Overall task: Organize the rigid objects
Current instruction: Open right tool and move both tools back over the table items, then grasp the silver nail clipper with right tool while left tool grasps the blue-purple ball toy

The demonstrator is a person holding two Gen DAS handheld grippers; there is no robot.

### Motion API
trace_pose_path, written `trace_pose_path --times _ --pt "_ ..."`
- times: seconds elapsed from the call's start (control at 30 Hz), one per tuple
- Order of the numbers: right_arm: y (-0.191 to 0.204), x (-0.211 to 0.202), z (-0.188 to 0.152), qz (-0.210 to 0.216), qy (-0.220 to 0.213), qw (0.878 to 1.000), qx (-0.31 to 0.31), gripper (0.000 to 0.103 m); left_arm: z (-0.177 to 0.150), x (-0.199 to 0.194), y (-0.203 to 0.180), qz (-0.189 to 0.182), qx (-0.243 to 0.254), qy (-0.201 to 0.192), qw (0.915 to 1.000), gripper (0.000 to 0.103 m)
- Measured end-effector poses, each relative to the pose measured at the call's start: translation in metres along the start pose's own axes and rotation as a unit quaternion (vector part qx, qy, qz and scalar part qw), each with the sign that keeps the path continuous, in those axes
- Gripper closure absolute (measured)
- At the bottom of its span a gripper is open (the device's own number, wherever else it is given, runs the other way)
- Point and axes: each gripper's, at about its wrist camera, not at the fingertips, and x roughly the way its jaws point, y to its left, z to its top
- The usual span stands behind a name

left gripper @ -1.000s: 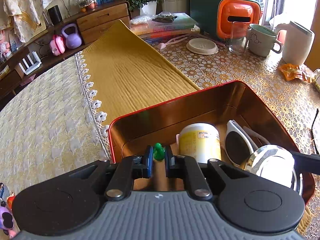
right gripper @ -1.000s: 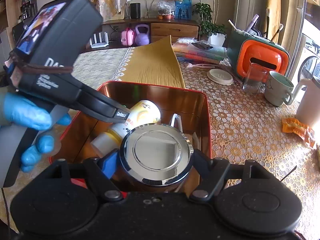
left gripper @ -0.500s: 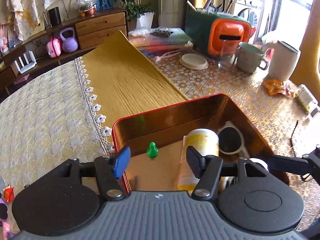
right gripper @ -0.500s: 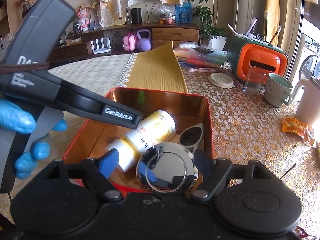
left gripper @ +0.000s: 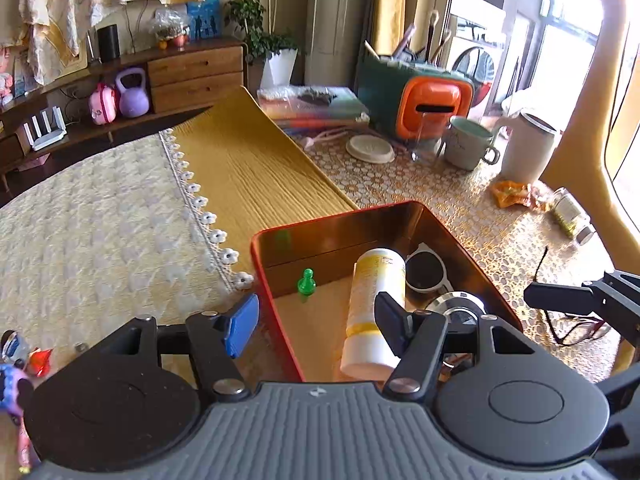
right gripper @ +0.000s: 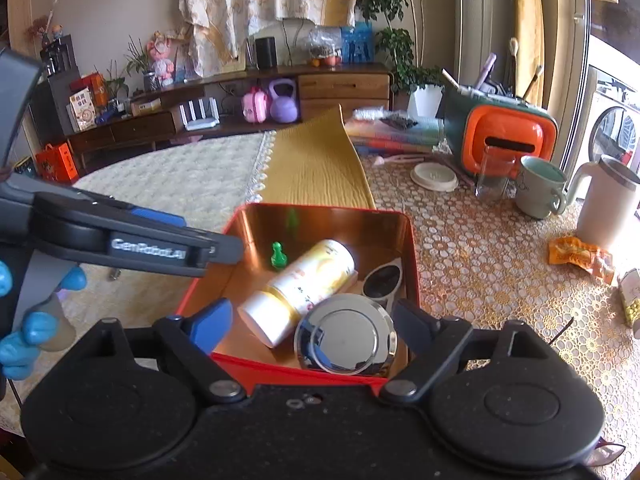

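A: Where's the stuff sitting?

B: All in the red tin (right gripper: 412,240), which is on the table w/ its far rim touching the end of the yellow runner (right gripper: 316,164). Green pawn (right gripper: 278,255) upright near the tin's far-left corner. Yellow-white bottle (right gripper: 302,286) lies diagonal across the middle, white cap end toward the near rim. Chrome round lid (right gripper: 345,334) at the near-right, leaning on the bottle. White sunglasses (right gripper: 382,282) against the right wall, behind the lid.

A: Tools?

B: Left gripper (left gripper: 316,320) spread wide, nothing in it; its fingers straddle the tin's left wall, blue pad outside, the other over the bottle. Right gripper (right gripper: 310,322) also spread, empty, over the near rim w/ lid and bottle cap showing between its fingers.

A: Anything in the way?

B: In the right wrist view the left tool's body crosses the tin's left wall. Beyond the tin's right side on the lace cloth: orange wrapper (right gripper: 580,256), white jug (right gripper: 606,204), green mug (right gripper: 538,188), glass (right gripper: 494,174), orange-green box (right gripper: 508,136). Specs (left gripper: 576,326) lie just off the right wall; frame colour prob. reddish, hard to tell.
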Motion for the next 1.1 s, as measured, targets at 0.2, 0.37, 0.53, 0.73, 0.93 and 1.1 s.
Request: trace_pose_path --times 0.2,0.37,0.53,0.73,0.93,1.1 --pt "0.012 -0.017 0.0 0.01 -0.017 1.0 0.003 0.013 -0.011 -0.036 0.015 0.001 -0.001 -0.025 0.9997 0.032" --pt "0.029 -0.029 -0.001 0.027 -0.03 0.999 0.005 0.01 -0.023 -0.065 0.03 0.005 -0.002 -0.038 0.9993 0.027" --pt "0.05 -0.038 -0.001 0.045 -0.038 0.998 -0.003 0.003 -0.037 -0.087 0.047 0.012 -0.005 -0.043 0.999 0.024" --pt "0.077 -0.042 -0.002 0.064 -0.048 0.997 -0.019 0.0 -0.059 -0.108 0.075 0.026 -0.02 -0.047 0.9984 0.02" --pt "0.096 -0.038 -0.003 0.087 -0.047 0.995 -0.012 0.0 -0.079 -0.124 0.109 0.047 -0.052 -0.055 0.996 0.02" --pt "0.114 -0.029 -0.002 0.096 -0.04 0.994 -0.017 0.0 -0.094 -0.131 0.141 0.08 -0.085 -0.065 0.9911 0.02"
